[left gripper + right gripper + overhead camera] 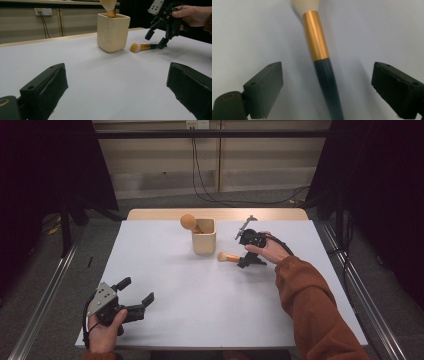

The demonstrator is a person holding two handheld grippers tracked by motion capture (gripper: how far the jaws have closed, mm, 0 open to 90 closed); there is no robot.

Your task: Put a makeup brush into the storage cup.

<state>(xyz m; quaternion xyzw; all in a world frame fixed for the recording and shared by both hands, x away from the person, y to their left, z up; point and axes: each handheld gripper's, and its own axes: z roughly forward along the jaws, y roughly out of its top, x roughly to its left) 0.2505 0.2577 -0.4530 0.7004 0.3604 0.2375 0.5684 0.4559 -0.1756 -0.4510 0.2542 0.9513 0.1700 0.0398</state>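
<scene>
A makeup brush [227, 257] with a pale bristle head, gold ferrule [315, 35] and dark handle [328, 85] lies flat on the white table [200, 300], just right of a cream square cup [204, 240]. My right gripper [244, 251] is lowered over the handle end, open, one jaw on each side of the handle and neither touching it. A second brush [188, 222] stands in the cup with its round head up. My left gripper [136, 294] rests open near the table's front left corner, with nothing between its jaws.
The left gripper view looks across bare table toward the cup [113, 32], the lying brush [141, 46] and the right gripper [156, 39]. A wooden strip [217, 214] borders the table's far edge. Metal rails [45, 300] run along the floor on both sides.
</scene>
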